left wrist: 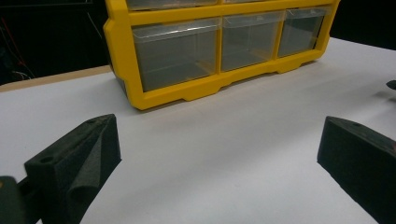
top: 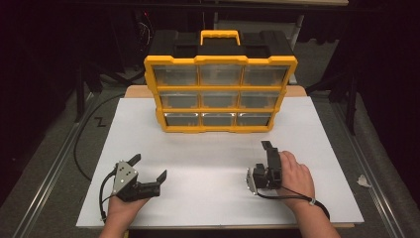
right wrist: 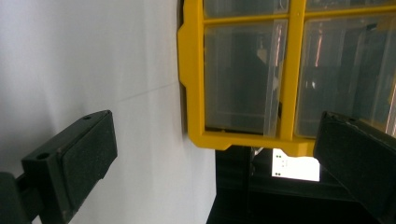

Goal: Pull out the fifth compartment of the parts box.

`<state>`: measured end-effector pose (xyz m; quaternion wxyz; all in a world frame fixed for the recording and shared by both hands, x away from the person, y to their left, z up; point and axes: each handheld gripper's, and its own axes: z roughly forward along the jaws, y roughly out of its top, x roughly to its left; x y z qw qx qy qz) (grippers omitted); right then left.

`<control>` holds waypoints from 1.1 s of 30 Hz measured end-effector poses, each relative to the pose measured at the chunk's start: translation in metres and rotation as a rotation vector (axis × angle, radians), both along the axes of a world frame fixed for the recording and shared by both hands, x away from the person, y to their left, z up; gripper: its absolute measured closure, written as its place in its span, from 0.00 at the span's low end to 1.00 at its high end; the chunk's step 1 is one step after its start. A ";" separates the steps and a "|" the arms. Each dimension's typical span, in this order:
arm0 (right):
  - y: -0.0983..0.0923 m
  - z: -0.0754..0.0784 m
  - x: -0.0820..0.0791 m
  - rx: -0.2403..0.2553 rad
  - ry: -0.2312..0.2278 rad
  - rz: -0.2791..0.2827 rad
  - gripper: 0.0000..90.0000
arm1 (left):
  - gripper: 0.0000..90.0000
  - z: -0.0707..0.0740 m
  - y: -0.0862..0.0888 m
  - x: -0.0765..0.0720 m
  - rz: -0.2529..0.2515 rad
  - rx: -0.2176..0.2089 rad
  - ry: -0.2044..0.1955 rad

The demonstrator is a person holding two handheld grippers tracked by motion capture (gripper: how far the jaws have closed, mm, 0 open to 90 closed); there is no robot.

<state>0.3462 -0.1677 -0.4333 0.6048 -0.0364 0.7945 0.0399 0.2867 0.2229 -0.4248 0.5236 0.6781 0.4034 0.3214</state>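
Nine clear plastic drawers, three rows of three, fill the yellow-framed black organiser cabinet (top: 220,94) standing upright at twelve o'clock on the white rectangular board (top: 213,163) that covers the table; a yellow carry handle (top: 220,35) rises from the cabinet's black top; the drawers look empty, though glare and dim light leave that uncertain.

In the high view the left gripper (top: 150,166) sits at about eight o'clock on the board, held in the person's left hand (top: 122,204), its two black jaws spread wide and released, grasping nothing, pointing toward one o'clock; a grey three-cornered plate (top: 124,174) lies on its top and a black cable loops off its seven o'clock side. The left gripper view has both jaws far apart at the bottom corners, bare white board between them, and the cabinet's lowest row of drawers (left wrist: 224,44) at twelve o'clock.

The right gripper (top: 268,148) is at about four o'clock on the board, well apart from the left one, rolled onto its side in the person's right hand (top: 296,177); one jaw points toward twelve o'clock; its cable trails past the wrist. The right gripper view, turned sideways, shows its jaws wide apart and released, holding nothing, with the cabinet's yellow frame (right wrist: 290,84) and clear drawers between them.
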 end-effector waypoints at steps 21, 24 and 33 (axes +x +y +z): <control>0.044 0.007 0.016 0.011 -0.071 0.047 0.07 | 0.00 0.000 0.000 0.000 -0.007 -0.004 -0.007; 0.049 0.011 0.021 0.013 -0.089 0.047 0.08 | 0.00 0.000 0.000 0.000 -0.008 -0.006 -0.008; 0.064 0.022 0.031 0.019 -0.133 0.046 0.16 | 0.00 0.000 0.000 0.000 -0.005 -0.007 -0.011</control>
